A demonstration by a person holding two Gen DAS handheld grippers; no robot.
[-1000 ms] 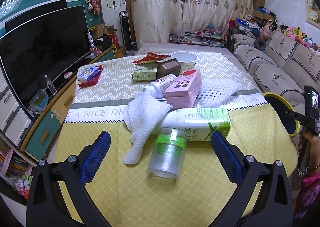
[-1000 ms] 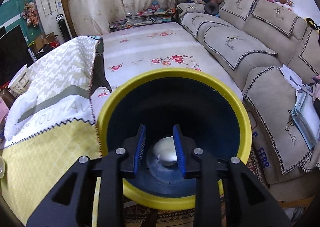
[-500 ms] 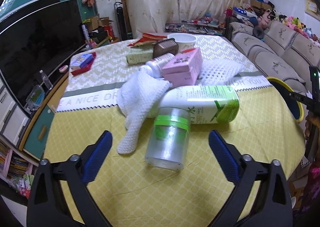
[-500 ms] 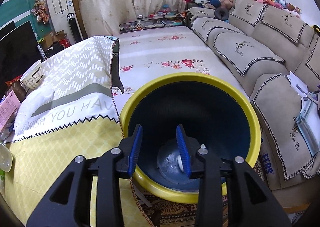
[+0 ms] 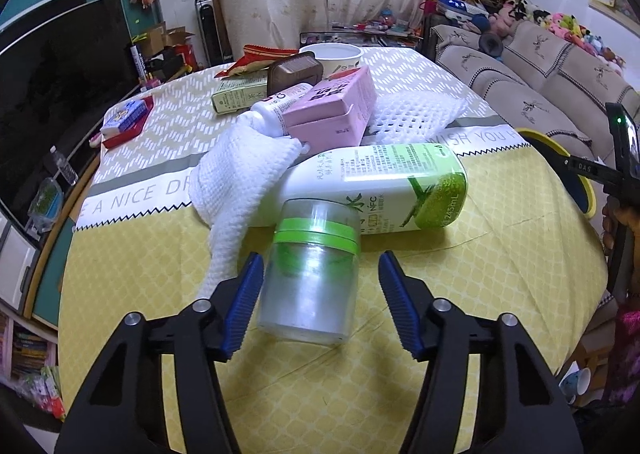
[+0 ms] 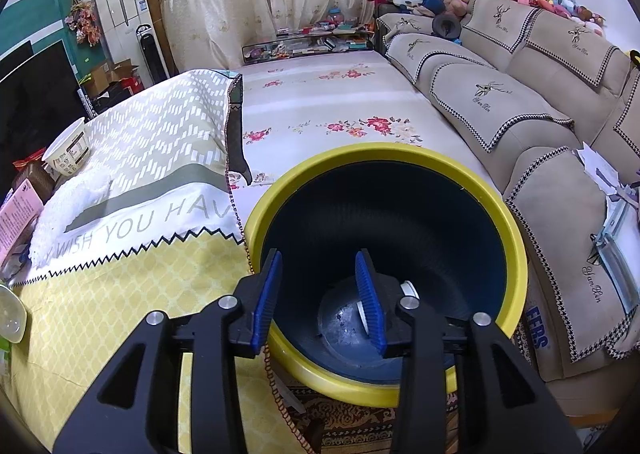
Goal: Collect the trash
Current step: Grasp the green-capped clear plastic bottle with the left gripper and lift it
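Now closing left gripper [image 5: 320,302] fingers around clear jar [image 5: 310,274], right pad not touching. Right gripper [image 6: 320,298] fingers parted, empty, just opening above yellow-rimmed bin [image 6: 516,238].

The right pad [image 6: 370,300] covers most of a white object [image 6: 409,288] down in the bin [image 6: 516,250]. A white cloth [image 5: 244,178] hides the green bottle's [image 5: 384,182] neck. The bowl [image 5: 340,54] stands half behind boxes.

Between my ribbed blue rubbery pads [image 5: 245,306]: frosted clear plastic jar [image 5: 310,282], matt, with glossy green band. Above it, glossy white-and-green plastic bottle [image 5: 384,190]; left, rough white waffle-knit cloth [image 5: 236,182]. Beneath, smooth yellow patterned tablecloth [image 5: 480,274]. Lower centre, right view: glossy yellow-rimmed dark plastic bin [image 6: 516,246].
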